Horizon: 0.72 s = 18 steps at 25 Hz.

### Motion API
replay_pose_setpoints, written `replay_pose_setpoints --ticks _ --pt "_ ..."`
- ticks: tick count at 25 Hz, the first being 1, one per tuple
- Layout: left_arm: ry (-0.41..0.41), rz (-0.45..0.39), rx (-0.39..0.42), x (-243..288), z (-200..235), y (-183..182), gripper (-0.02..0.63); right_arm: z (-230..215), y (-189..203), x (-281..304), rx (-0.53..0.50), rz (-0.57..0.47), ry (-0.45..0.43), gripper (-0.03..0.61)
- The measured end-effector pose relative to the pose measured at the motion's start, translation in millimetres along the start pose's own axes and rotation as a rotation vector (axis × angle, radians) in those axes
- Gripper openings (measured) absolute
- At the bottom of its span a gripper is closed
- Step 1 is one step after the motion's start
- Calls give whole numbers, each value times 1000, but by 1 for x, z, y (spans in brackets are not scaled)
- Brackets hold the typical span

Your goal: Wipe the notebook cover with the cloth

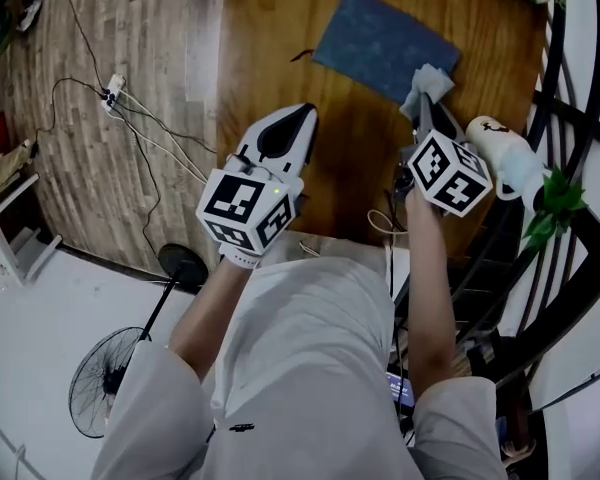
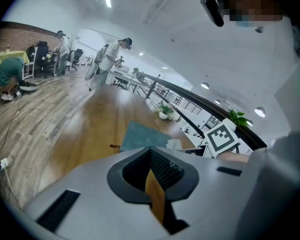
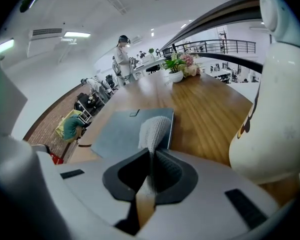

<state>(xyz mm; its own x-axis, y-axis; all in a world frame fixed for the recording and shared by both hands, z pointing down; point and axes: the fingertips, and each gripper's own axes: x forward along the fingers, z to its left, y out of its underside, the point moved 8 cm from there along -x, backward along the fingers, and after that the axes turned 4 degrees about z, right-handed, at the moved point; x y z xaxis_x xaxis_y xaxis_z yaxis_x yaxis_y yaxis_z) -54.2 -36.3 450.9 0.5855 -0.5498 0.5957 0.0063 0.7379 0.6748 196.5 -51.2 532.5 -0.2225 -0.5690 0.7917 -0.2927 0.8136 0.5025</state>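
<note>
Your right gripper [image 1: 427, 105] clamped on grey cloth [image 1: 428, 80], cloth over near-right corner of blue notebook [image 1: 378, 40] on wooden table [image 1: 280, 28]. Your left gripper [image 1: 304, 114] closed, empty. Press cloth flat, sweep full cover; pin notebook if sliding.

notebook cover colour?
Plain dark slate-blue flat notebook cover; clearest in the head view.

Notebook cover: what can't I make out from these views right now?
- Head view: the cloth in the right tool covers the notebook's near right corner. Whether it touches the cover can't be told.
- Right gripper view: the cloth blocks part of the cover, and the small tab there is too small to identify.
- Left gripper view: the left tool itself cuts off the notebook's near edge.
</note>
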Motion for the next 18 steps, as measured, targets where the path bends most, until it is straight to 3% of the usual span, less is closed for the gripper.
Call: replay_pose_setpoints --ticks 18 --pt "-5 2 16 2 -11 3 17 -14 -48 10 21 -27 74 31"
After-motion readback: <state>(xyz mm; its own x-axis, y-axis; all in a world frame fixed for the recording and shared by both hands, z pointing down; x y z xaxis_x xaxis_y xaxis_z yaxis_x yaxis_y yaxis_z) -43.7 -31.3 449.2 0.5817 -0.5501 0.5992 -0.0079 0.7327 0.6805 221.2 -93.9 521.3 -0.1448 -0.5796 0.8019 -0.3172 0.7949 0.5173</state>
